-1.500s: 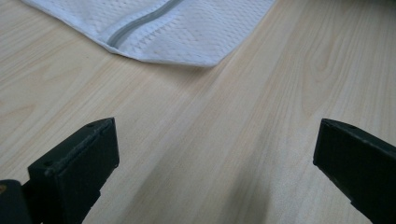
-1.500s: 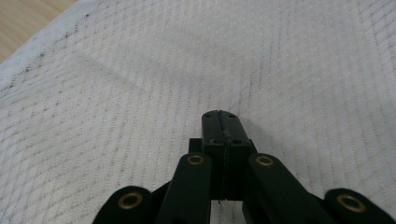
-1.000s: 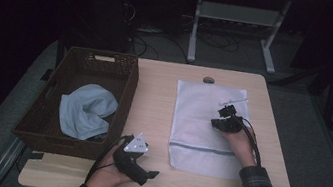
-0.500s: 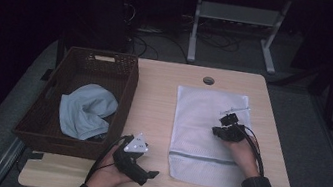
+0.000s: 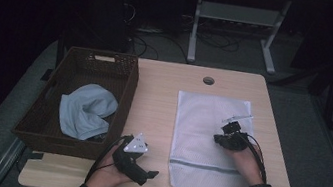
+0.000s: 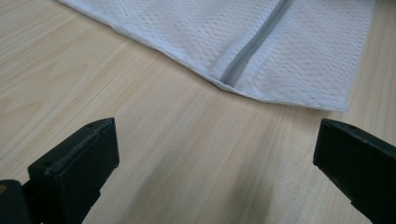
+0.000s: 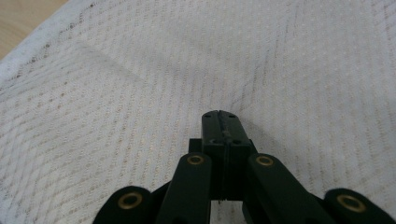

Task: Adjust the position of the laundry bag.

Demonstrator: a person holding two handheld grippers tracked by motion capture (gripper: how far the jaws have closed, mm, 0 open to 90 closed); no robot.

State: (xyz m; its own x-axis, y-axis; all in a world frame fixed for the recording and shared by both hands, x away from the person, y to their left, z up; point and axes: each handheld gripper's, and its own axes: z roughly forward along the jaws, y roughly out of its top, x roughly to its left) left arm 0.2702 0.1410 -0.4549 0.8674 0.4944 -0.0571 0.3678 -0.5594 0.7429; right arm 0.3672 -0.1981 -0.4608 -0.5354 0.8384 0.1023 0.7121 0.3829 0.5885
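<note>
The white mesh bag (image 5: 205,140) looks light, limp and easily bunched; pinch an edge near its zipper (image 6: 254,46). Right tool (image 5: 230,130) rests pressed together on it; left tool (image 5: 149,176) is spread, empty.

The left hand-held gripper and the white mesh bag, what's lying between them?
Nothing: bare wooden tabletop separates the open left hand-held gripper from the white mesh bag, clearest in the left gripper view.

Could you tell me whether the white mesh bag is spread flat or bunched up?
Spread flat: the white mesh bag lies smooth on the table, its edges straight.
</note>
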